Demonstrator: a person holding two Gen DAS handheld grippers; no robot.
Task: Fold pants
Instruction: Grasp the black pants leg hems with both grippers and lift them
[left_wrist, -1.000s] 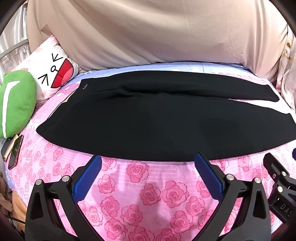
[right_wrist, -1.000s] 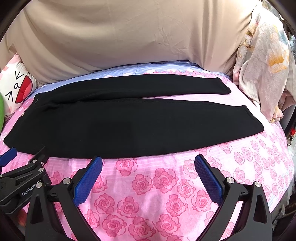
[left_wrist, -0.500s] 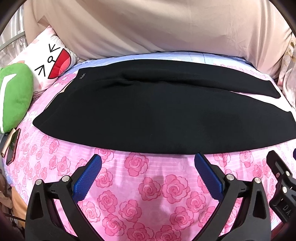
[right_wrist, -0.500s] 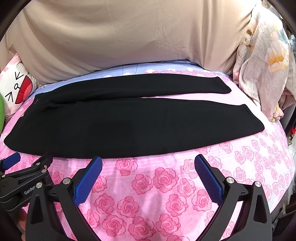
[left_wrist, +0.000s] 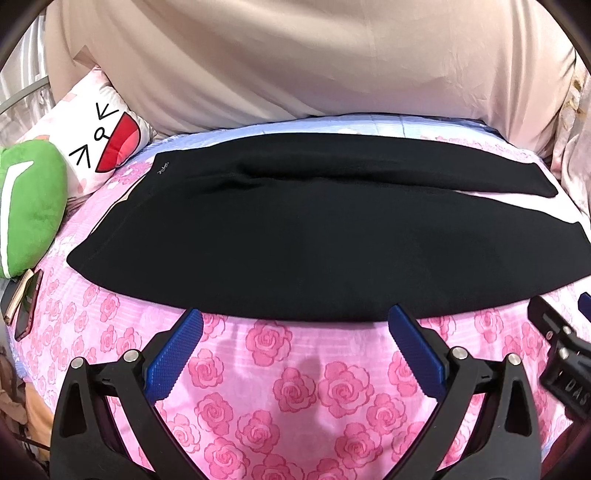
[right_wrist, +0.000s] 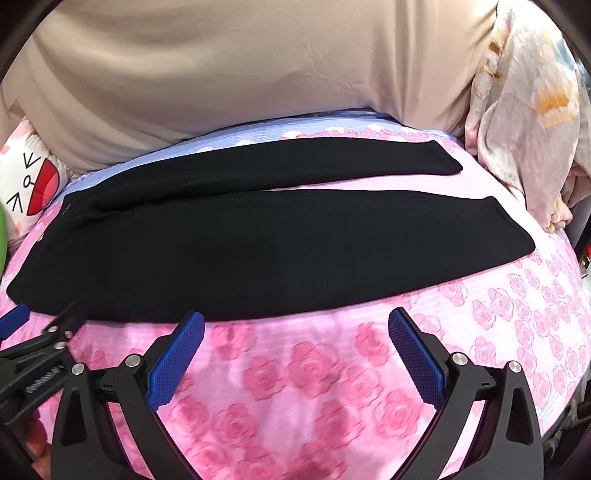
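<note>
Two black pant legs (right_wrist: 258, 243) flat, seemingly unfolded, on rose sheet (right_wrist: 332, 369) — both tongs (left_wrist: 295, 328) (right_wrist: 295, 328) wide, empty.

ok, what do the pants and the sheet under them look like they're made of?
Pants: matte black, looks like a soft knit or fleece; no sheen, lies limp with soft creases near the crotch. Sheet: thin pink rose-print woven fabric, probably cotton or blend; faint ribbed stripes show.

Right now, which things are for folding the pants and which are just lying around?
For the job:
black pants
left gripper, open
right gripper, open

Just lying about:
green plush
face pillow
phone
floral blanket
</note>
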